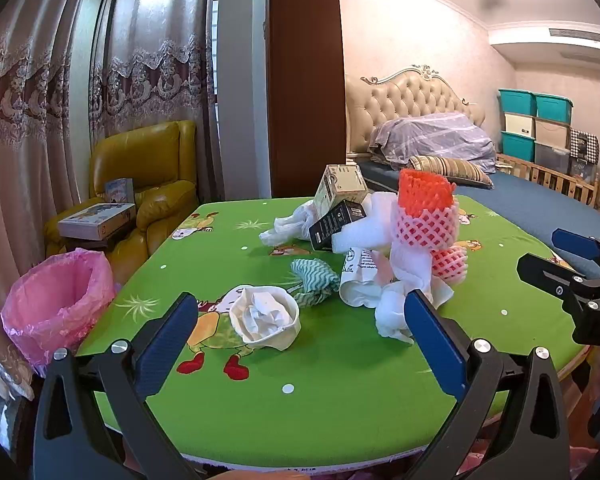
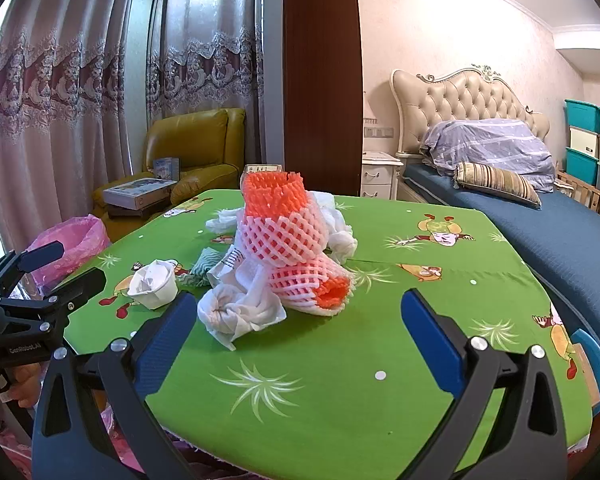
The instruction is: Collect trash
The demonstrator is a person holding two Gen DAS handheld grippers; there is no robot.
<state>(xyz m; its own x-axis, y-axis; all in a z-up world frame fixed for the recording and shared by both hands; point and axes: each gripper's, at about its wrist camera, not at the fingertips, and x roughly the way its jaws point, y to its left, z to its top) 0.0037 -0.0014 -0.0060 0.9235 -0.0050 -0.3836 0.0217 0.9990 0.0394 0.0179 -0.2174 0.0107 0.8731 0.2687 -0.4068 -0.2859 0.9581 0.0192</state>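
Both pairs of blue-padded fingers stand wide apart and hold nothing: the left gripper (image 1: 300,312) hangs over the near edge of the table (image 1: 340,412) facing a paper cup (image 1: 266,322) stuffed with crumpled tissue, and the right gripper (image 2: 296,316) faces the main heap of rubbish, with a wad of white tissue (image 2: 236,312) nearest its left finger and a foam fruit net (image 2: 296,240) in orange and pink standing just behind. In the left view a tan box (image 1: 340,190) and a black box (image 1: 338,226) lean together at the back of the heap, and a striped green wrapper (image 1: 314,286) lies between cup and pile. Nothing looks collected yet, so I judge this to be the approach before a first pick. The next move likely calls for bringing one gripper down around a single light piece, the cup or the tissue wad, closing gently, then carrying it to the pink-lined bin (image 1: 58,304), which stands on the floor off the table's left side. The table wears a bright green cartoon cloth; around it are a yellow armchair (image 1: 148,184), lace curtains and a bed (image 2: 540,216).
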